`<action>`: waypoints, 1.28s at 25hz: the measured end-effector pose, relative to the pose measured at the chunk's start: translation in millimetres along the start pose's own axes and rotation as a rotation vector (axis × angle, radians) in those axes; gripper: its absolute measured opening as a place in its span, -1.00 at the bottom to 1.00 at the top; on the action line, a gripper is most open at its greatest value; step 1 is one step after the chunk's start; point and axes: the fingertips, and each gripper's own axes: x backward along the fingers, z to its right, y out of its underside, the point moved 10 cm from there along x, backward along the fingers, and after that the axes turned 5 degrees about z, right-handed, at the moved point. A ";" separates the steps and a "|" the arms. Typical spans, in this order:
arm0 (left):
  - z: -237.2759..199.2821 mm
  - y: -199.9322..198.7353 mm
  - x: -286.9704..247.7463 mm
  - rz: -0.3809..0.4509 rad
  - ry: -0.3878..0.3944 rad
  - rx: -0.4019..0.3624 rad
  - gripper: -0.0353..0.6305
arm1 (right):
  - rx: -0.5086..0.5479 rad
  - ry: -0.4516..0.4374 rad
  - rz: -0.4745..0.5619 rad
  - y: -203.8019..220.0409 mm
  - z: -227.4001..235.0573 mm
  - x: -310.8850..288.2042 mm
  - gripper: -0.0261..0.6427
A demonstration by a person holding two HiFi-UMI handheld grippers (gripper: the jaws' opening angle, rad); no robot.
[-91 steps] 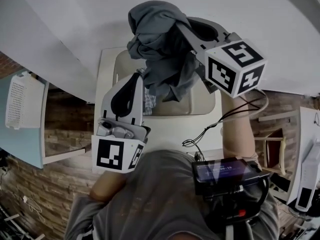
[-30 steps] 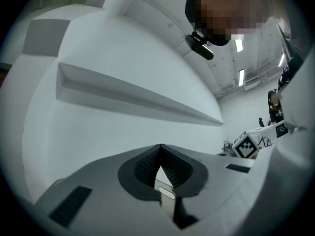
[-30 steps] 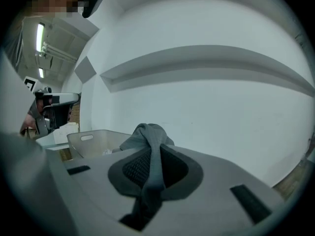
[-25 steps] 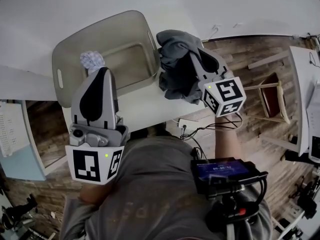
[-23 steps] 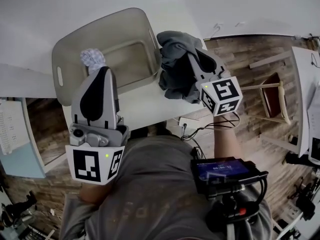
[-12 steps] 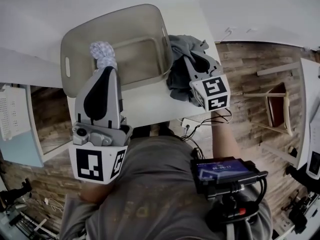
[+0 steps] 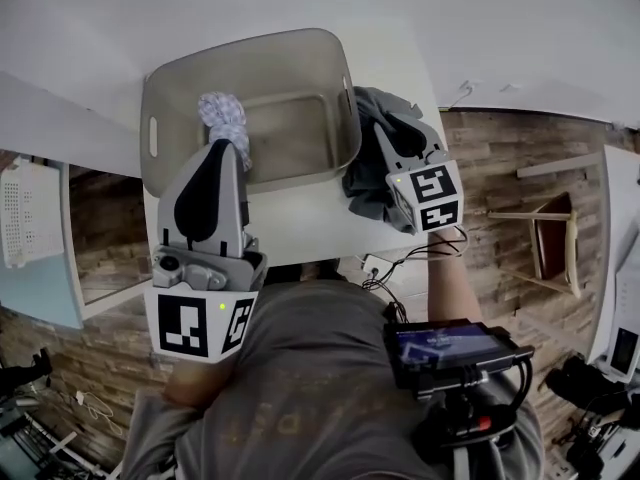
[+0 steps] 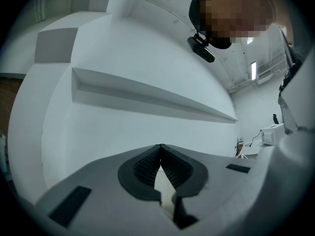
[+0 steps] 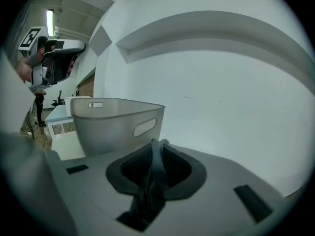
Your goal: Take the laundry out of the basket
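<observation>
white table (image 7: 300, 223), brick-patterned floor (image 7: 500, 158), wooden stool (image 7: 556, 236)

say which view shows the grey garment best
The head view: nearly the whole grey garment shows, heaped on the table beside the basket. The right gripper view shows just a strip between the opening jaws of the right claw; the left gripper view, nothing.

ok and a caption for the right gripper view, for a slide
Right gripper, jaws opening with a grey cloth between them, basket beyond at left
</observation>
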 end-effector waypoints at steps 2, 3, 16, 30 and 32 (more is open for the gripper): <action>-1.5 -0.4 -1.2 0.012 -0.011 0.011 -0.87 | 0.013 -0.011 0.019 -8.4 0.7 0.0 -0.67; -2.0 -0.6 -1.9 0.018 -0.015 0.017 -0.87 | 0.016 -0.018 0.031 -13.1 1.2 0.5 -0.67; -31.9 -2.3 7.7 0.073 -0.150 0.017 -0.87 | 0.030 -0.106 0.240 -117.7 -7.7 15.0 -0.67; -79.6 -7.2 33.8 0.102 -0.300 0.045 -0.87 | 0.055 -0.317 0.348 -181.6 -64.6 -43.7 -0.68; -87.1 -7.4 34.9 0.103 -0.309 0.047 -0.87 | 0.060 -0.334 0.345 -187.5 -71.7 -52.6 -0.68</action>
